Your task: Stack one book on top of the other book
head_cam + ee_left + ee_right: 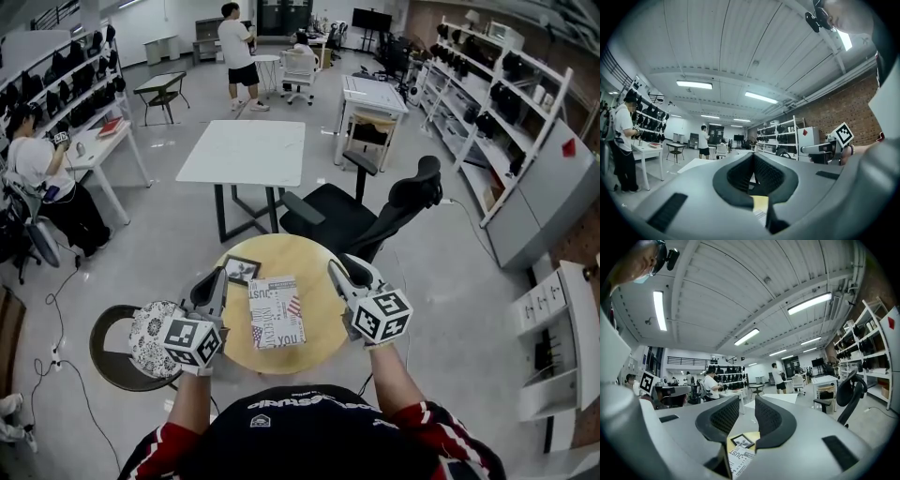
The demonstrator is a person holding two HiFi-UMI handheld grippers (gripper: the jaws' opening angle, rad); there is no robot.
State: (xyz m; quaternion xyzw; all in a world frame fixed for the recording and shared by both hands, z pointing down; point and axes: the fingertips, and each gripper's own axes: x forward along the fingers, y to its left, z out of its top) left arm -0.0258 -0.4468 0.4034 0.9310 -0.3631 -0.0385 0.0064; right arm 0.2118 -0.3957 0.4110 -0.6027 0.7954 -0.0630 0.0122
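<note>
so, left to right, what's on your screens?

far left, a patterned stool [150,339] sits low beside the round table [317,309]. then comes my left gripper [217,277], hovering over the table's left edge with its jaws pinched together and nothing in them. just past its tip lies the small dark book [241,269], near the far-left rim. the white lettered book [277,311] lies flat mid-table, just beside it. i can't tell whether their corners touch. not stacked yet, i'd say.

and the right side?

my right gripper [337,271] hangs above the right rim, jaws a narrow gap apart, empty. behind it a black office chair [375,206] crowds the table's far edge.

what worries you?

the dark book first. it sits so near the rim that a nudge from my closed left jaws could push it off toward the stool. both books lie flat, so a jaw may skid over a cover instead of getting under it. and putting the bigger white book on the smaller one would probably leave it tilting.

room to work?

there's bare wood right of the white book and along the near rim, so i'd come in from there. the chair leaves little room behind.
</note>
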